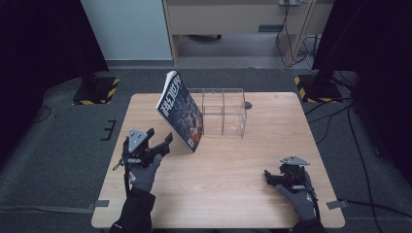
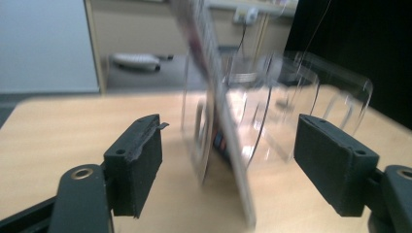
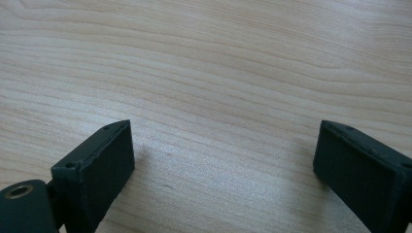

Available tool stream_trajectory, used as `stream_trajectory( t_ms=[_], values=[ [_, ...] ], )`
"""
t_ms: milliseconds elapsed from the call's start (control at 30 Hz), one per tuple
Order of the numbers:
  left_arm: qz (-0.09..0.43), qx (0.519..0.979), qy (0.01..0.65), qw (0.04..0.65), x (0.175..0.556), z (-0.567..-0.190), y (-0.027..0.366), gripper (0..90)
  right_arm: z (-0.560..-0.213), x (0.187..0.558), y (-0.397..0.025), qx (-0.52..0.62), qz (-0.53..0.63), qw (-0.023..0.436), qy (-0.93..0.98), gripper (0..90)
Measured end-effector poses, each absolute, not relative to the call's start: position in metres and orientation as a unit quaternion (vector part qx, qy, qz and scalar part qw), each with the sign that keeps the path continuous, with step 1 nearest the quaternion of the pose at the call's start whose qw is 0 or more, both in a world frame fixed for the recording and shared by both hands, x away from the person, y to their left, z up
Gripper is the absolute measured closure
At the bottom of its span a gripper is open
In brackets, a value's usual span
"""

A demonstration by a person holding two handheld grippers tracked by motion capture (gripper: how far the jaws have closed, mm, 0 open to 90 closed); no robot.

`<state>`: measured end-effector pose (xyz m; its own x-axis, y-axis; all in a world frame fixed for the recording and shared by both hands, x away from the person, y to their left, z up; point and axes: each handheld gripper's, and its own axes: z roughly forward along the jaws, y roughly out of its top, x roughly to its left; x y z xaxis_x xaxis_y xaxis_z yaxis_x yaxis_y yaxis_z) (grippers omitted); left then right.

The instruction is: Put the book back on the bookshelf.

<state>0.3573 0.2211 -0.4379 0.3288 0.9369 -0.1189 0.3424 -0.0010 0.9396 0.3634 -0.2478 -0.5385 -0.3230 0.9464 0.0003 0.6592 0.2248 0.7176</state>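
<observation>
Colourful-covered book point(image 1: 180, 110), tilted on edge, leaning against clear rack point(image 1: 223, 110)

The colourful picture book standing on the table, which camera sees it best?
The high view: there the tilted colourful picture book shows whole, cover and all, leaning by the clear plastic rack. The left gripper view catches it edge-on and blurred between open jaws. The right gripper view looks at the bare wooden table.

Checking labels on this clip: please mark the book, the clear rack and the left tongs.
book point(image 1: 180, 112): high view, middle of its front cover.
clear rack point(image 1: 232, 112): high view, its right compartment wall.
left tongs point(image 1: 162, 141): high view, midway between the two open tips.
</observation>
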Motion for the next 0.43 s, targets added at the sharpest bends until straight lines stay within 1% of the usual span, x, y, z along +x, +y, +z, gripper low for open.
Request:
stream_trajectory(
  t_ms=[200, 333, 433],
  values=[
    [0.266, 0.681, 0.522, 0.439, 0.343, -0.481, 0.233, 21.7, -0.538, 0.363, -0.248, 0.536, 0.317, 0.226, 0.749, 7.8],
    [0.250, 0.688, 0.547, 0.406, 0.338, -0.497, 0.243, 19.2, -0.538, 0.363, -0.248, 0.537, 0.317, 0.226, 0.749, 7.8],
    [0.233, 0.695, 0.554, 0.395, 0.336, -0.508, 0.250, 17.7, -0.538, 0.363, -0.248, 0.536, 0.317, 0.226, 0.749, 7.8]
  ],
)
